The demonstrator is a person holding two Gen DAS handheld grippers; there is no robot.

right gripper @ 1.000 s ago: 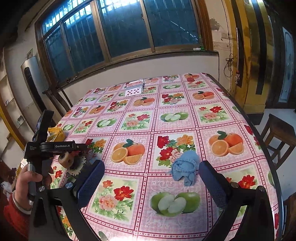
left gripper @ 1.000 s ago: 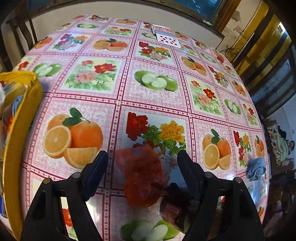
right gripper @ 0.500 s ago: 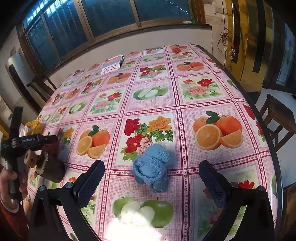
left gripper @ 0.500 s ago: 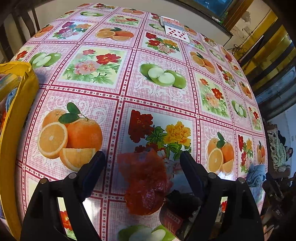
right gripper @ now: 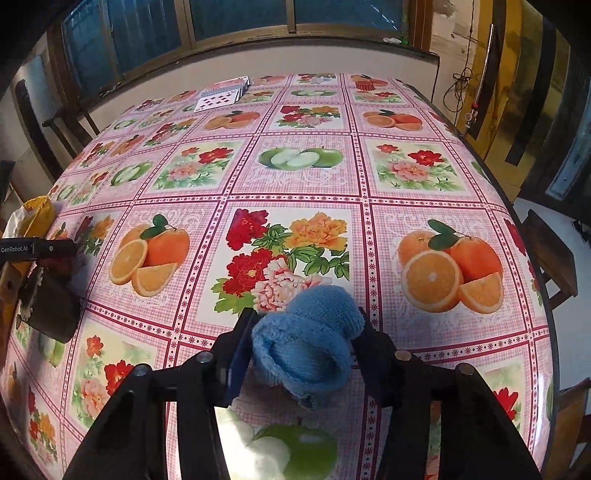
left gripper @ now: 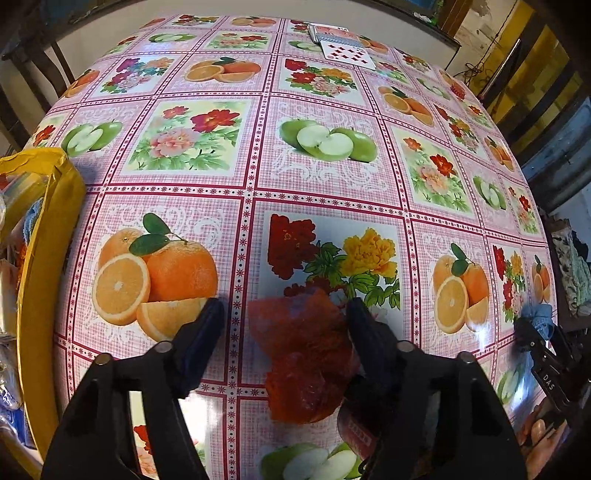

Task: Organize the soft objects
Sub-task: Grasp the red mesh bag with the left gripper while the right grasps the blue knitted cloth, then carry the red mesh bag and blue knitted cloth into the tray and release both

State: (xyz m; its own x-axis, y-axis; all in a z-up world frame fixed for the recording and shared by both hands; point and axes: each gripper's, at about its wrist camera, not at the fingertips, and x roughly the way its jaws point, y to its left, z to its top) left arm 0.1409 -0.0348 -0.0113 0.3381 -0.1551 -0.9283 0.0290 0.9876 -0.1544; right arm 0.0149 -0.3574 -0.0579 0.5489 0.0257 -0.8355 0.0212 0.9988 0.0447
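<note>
Both grasps were under way: the right gripper (right gripper: 303,341) pinched the blue knit (right gripper: 308,341), the left gripper (left gripper: 284,332) gaped around the red cloth (left gripper: 303,354) (closing seemed next).

Two fisheye wrist views, each looking forward along its own jaws, low and close over the bench (left gripper: 258,177), toward the far wall. Left view from the near left edge, beside a yellow bag (left gripper: 44,258); right view from farther right, facing the window (right gripper: 240,18). Shared: the fruit-and-flower cloth, the playing cards (left gripper: 345,50) (right gripper: 218,98) at the far side.
</note>
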